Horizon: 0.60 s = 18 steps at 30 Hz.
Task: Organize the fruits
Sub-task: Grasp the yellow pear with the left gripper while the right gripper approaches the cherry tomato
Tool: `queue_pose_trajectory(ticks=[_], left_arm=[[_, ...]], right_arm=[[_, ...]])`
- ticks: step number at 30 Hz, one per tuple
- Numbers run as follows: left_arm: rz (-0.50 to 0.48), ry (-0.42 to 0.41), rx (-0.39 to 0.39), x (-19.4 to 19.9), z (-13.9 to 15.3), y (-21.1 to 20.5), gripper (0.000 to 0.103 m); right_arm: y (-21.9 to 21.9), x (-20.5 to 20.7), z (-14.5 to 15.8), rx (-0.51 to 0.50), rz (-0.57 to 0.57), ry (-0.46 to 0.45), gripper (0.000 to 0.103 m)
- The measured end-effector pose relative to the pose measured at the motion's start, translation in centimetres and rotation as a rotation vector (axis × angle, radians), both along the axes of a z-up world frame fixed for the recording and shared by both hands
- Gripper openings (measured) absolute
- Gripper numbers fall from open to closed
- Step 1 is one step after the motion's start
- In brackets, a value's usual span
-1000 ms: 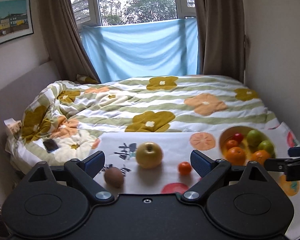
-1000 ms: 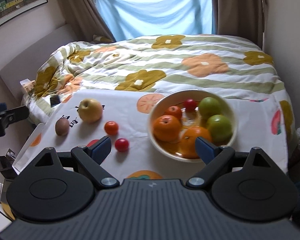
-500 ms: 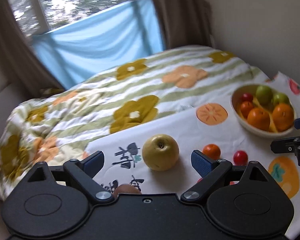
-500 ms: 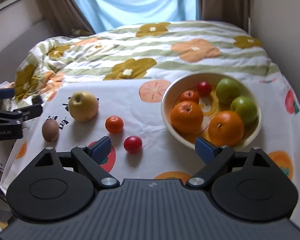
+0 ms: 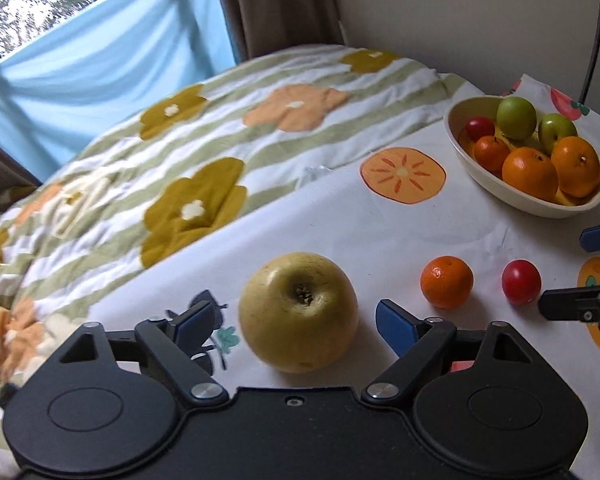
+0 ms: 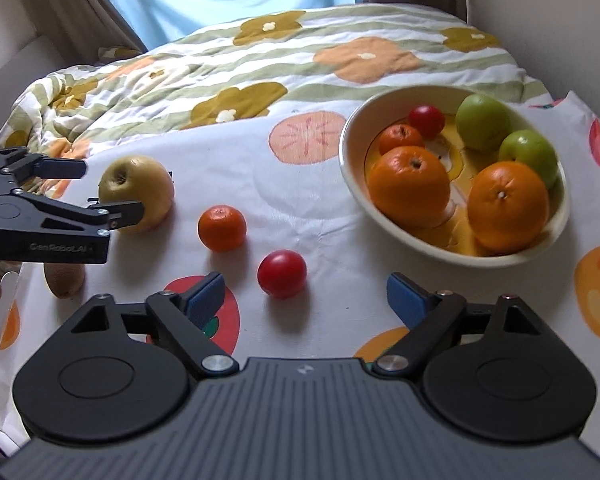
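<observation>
Four loose fruits on the tablecloth [image 6: 300, 208], bowl [image 6: 352, 168] half filled.
Left gripper [image 5: 296, 320] closing around yellow apple [image 5: 298, 312], pads not yet touching; right gripper [image 6: 300, 294] spread wide just short of red cherry tomato [image 6: 282, 274], for bowling both.

On the desk [image 6: 300, 196], a kiwi [image 6: 64, 282], apple [image 6: 140, 192], tangerine [image 6: 222, 227] and tomato [image 6: 282, 274] are spread to the left of the bowl [image 6: 352, 168], in which more fruit is held. The bed [image 6: 260, 52] is set behind.
</observation>
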State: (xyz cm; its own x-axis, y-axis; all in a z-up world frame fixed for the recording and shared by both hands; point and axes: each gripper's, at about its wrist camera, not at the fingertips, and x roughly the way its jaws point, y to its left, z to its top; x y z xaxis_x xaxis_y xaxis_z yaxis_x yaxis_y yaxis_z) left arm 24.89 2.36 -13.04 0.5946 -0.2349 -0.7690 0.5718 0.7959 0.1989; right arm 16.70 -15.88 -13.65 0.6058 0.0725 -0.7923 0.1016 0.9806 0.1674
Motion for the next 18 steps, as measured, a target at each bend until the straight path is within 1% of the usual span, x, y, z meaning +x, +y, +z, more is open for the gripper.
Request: queue_pose_trajectory(ticks=[4, 7, 11, 14, 16, 18], left_arm=[[-0.017, 0.014, 0.002, 0.6, -0.9, -0.4, 0.090], [-0.014, 0.027, 0.006, 1.2, -1.4, -0.5, 0.086], [0.003, 0.038, 0.005, 1.9, -1.8, -0.5, 0.078], [-0.008, 0.033, 0.006, 2.0, -1.9, -0.5, 0.078], [-0.016, 0.026, 0.012, 1.9, -1.9, -0.7, 0.078], [-0.014, 0.025, 0.015, 1.9, -1.9, -0.7, 0.078]], right_arm=[[0.1, 0.4, -0.5, 0.003, -0.015, 0.008, 0.101], [0.1, 0.7, -0.8, 0.011, -0.018, 0.016, 0.096], [0.1, 0.9, -0.9, 0.012, -0.017, 0.016, 0.094], [0.2, 1.2, -1.2, 0.014, -0.009, 0.019, 0.089], [0.3, 1.4, -1.4, 0.016, -0.005, 0.026, 0.082], [0.4, 1.5, -1.5, 0.020, -0.002, 0.030, 0.080]])
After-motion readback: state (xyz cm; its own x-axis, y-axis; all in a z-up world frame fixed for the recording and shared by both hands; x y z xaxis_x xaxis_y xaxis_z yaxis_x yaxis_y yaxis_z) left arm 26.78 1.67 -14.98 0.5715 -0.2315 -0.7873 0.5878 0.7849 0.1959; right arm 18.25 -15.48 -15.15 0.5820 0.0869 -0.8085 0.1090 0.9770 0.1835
